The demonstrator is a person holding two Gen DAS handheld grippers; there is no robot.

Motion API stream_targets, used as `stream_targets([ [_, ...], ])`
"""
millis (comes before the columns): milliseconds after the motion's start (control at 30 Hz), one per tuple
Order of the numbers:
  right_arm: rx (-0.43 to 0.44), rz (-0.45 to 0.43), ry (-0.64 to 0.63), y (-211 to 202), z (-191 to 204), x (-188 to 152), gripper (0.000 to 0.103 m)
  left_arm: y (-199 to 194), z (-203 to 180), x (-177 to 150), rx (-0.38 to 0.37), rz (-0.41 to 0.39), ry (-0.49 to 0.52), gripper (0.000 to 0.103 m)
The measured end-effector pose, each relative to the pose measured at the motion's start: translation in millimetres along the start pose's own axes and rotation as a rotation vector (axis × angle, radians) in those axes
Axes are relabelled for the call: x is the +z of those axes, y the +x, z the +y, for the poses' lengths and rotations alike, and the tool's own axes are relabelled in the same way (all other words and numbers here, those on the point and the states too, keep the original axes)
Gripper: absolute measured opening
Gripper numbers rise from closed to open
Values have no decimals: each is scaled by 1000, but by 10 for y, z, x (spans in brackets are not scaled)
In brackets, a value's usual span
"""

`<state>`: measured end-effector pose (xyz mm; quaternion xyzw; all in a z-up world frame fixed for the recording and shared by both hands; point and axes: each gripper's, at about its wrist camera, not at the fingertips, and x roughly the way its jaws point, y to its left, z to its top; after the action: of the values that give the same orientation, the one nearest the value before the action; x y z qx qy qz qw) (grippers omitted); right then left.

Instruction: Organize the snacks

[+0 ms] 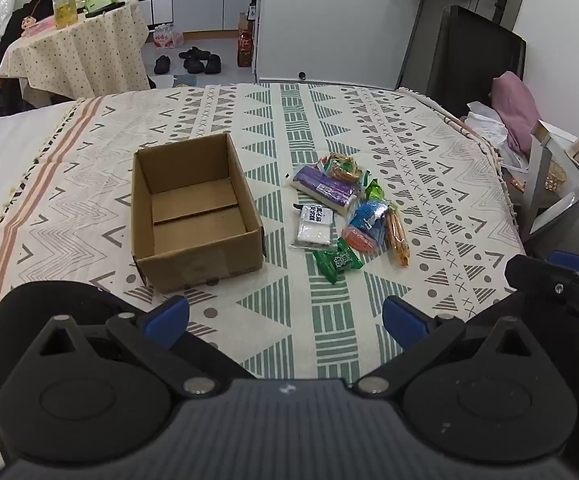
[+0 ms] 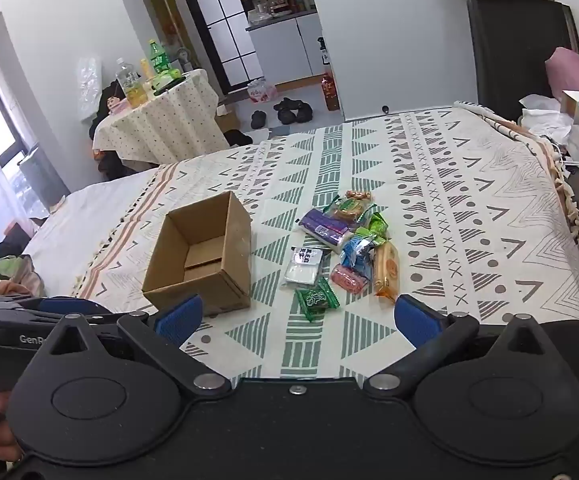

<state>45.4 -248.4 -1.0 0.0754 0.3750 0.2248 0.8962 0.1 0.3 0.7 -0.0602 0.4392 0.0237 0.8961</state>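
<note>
An empty cardboard box (image 1: 193,212) (image 2: 203,256) stands open on the patterned bedspread (image 1: 429,168) (image 2: 469,208). Right of it lies a loose pile of several wrapped snacks: a purple pack (image 1: 323,186) (image 2: 325,224), a white pack (image 1: 313,226) (image 2: 303,266), a green pack (image 1: 337,262) (image 2: 315,298), a blue pack (image 1: 369,216), a pink one (image 2: 345,278) and an orange one (image 1: 397,234) (image 2: 385,270). My left gripper (image 1: 285,318) hovers open near the front edge, short of the box and pile. My right gripper (image 2: 295,318) is open too, just before the green pack, nothing between its fingers.
A round side table (image 1: 73,46) (image 2: 161,120) with bottles stands beyond the bed at the left. Shoes (image 1: 193,60) lie on the floor behind. A pink pillow (image 1: 515,108) and a shelf (image 1: 561,168) sit off the bed's right edge. White sheet shows at the left.
</note>
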Motion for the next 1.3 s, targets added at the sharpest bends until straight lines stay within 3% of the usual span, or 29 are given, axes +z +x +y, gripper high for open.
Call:
stream_targets([
  [167,-38,-5,-41,21,106,-32,103,-32,45,-9,-6,-8,-8,103],
  [233,-11,-3,-21,-14,39,-6,103,-28,25,-13,0,-7,-3,102],
  [1300,-57,21,-37,-24,41,2,103,-163,106,-6,-43,-22,-34,103],
])
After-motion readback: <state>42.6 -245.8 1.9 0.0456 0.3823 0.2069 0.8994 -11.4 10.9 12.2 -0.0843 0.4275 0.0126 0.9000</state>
